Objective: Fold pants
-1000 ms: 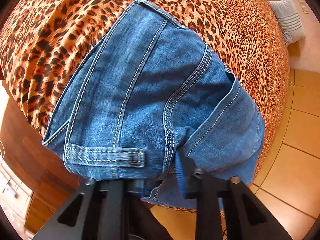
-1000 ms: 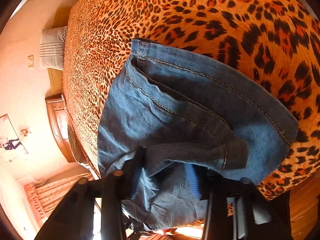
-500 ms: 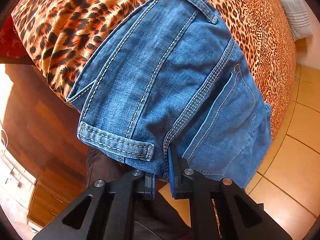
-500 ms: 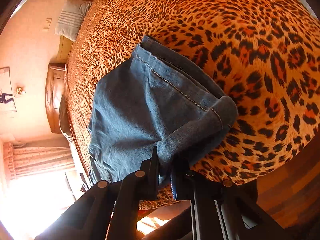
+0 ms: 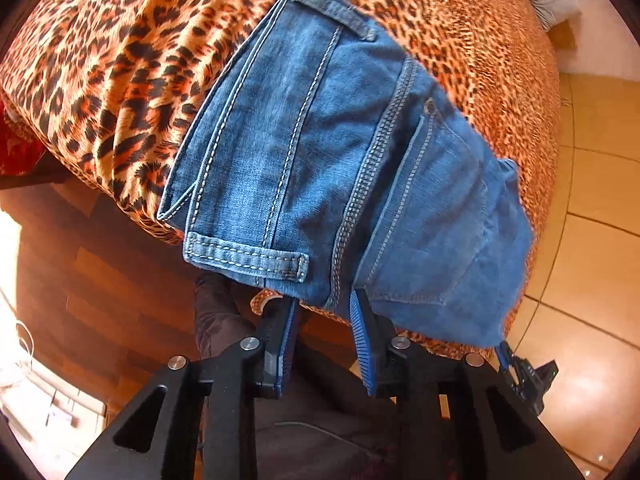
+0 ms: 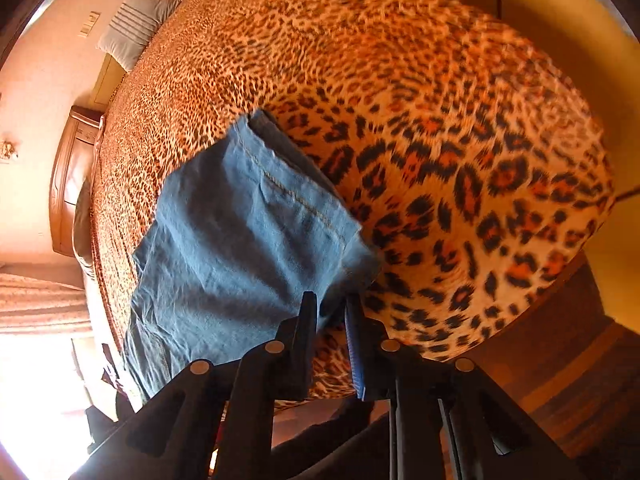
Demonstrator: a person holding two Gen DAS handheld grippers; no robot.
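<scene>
both jaws have just been opening and now stand apart, nothing between them. left gripper (image 5: 324, 312) sits just below the folded pants (image 5: 340, 168) on the bed (image 5: 100, 60); right gripper (image 6: 332, 312) is beside their other end.

Two close wrist views, steeply down past tongs (image 5: 324, 308), jeans (image 5: 340, 168) shared.

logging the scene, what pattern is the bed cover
Orange-and-black leopard print bed cover, clearest in the right wrist view.
</scene>
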